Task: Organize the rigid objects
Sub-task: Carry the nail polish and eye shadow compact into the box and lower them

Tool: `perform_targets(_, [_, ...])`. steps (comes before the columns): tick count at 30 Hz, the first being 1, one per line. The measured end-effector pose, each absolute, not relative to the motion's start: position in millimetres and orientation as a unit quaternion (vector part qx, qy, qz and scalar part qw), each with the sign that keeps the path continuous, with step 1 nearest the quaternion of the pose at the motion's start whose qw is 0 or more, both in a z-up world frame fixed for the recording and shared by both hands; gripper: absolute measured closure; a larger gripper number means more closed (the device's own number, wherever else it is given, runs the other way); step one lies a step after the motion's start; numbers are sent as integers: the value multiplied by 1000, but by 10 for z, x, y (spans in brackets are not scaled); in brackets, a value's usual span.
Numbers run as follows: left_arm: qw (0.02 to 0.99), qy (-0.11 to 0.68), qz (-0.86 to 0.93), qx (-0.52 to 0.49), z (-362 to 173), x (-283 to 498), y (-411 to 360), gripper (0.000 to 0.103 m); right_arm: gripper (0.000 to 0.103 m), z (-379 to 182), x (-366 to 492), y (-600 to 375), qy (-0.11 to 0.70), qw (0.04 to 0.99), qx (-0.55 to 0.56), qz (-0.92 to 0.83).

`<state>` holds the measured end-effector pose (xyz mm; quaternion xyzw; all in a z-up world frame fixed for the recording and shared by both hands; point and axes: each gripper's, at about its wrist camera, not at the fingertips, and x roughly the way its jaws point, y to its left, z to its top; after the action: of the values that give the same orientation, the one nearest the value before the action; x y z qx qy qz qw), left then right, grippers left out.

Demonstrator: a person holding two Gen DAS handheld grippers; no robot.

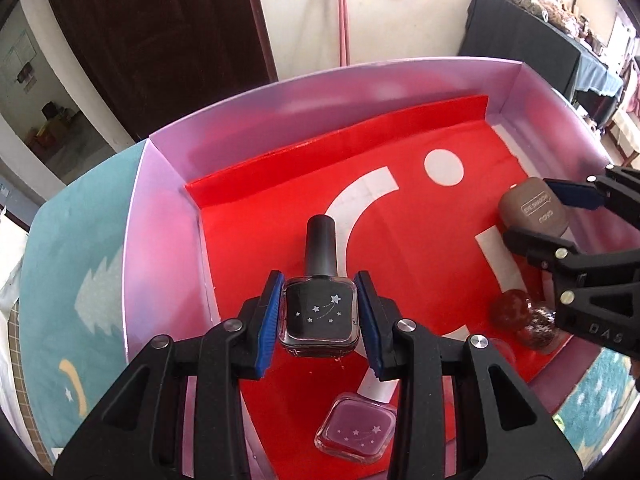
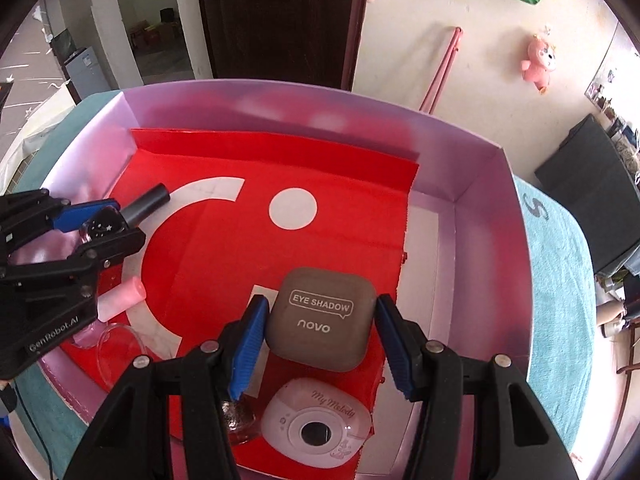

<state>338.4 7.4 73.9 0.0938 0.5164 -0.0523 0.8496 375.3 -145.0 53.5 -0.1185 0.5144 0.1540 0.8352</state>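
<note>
two grippers, each around one cosmetic item in the pink box

left wrist view: the left gripper (image 1: pixel 319 316) has its blue pads pressed against both sides of a black nail polish bottle (image 1: pixel 320 304), clamping the square glass body, the black cap pointing away. the bottle is over the red liner (image 1: pixel 420 248) of the pink box (image 1: pixel 168 208), towards the box's left wall. just below the gripper lies a pink nail polish bottle (image 1: pixel 356 432) flat on the liner. off to the right a round glittery brown bottle (image 1: pixel 520 316) sits near the box edge, and the right gripper (image 1: pixel 548 216) reaches in around the grey eye shadow case (image 1: pixel 532 212)

right wrist view: the right gripper (image 2: pixel 318 338) stands with its fingers either side of the eye shadow case (image 2: pixel 322 322); the pads sit at its edges, though whether they are actually squeezing it i cannot tell. the case is towards the right end of the red liner (image 2: pixel 340 184). right below it lies a white my melody compact (image 2: pixel 316 426). at the left, the left gripper (image 2: pixel 104 220) holds the black nail polish bottle (image 2: pixel 132 212), with a pale pink cylinder (image 2: pixel 120 300) near it inside the pink box (image 2: pixel 480 208)
</note>
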Motion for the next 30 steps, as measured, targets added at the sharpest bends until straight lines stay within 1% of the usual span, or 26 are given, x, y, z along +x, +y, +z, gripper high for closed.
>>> perform_targets(7, [838,535,-52,93,643,3454,99,69,45,479,3786,-1491,523,830,-113,155])
perform_targets(22, [843,529,-55,81,572,3451,177,69,45,451,3809,-1535,525,830,-109,154])
perform_targets(28, [845,524,-54,92,600,3354,155,69,43,446,3814,-1527,524,830,-109,154])
perform_targets(30, [847,520,-56,92,602,3316,142,66,43,447,3815,-1530,524,830,-110,153])
